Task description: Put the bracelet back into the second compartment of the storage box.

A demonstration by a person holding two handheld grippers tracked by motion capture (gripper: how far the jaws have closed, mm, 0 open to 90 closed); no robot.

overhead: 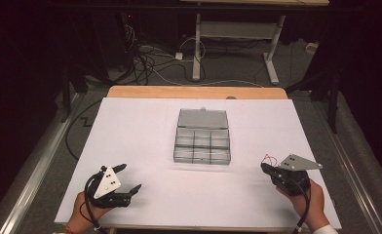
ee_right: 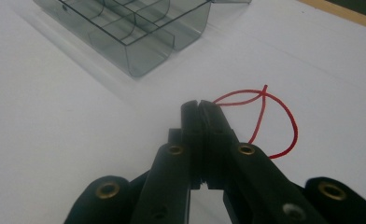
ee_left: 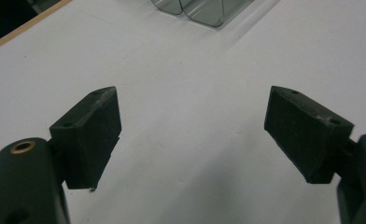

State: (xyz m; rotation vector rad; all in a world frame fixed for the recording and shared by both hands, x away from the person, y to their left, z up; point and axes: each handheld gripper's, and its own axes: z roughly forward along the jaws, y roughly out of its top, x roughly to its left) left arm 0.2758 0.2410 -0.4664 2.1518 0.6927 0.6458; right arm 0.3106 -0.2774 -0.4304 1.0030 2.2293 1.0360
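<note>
Both hand-held grippers sit at the near edge of the white table sheet (overhead: 145, 122). Left gripper (overhead: 129, 178) is at the near left, jaws spread wide with nothing between them; bare sheet lies under its pads (ee_left: 93, 135). Right gripper (overhead: 265, 167) is at the near right, jaws pressed together and pinching a thin red string (ee_right: 265, 119), whose loops curl out just beyond the tips. Clear compartment box (overhead: 201, 142) stands mid-table with its lid open, well apart from both grippers.
</note>
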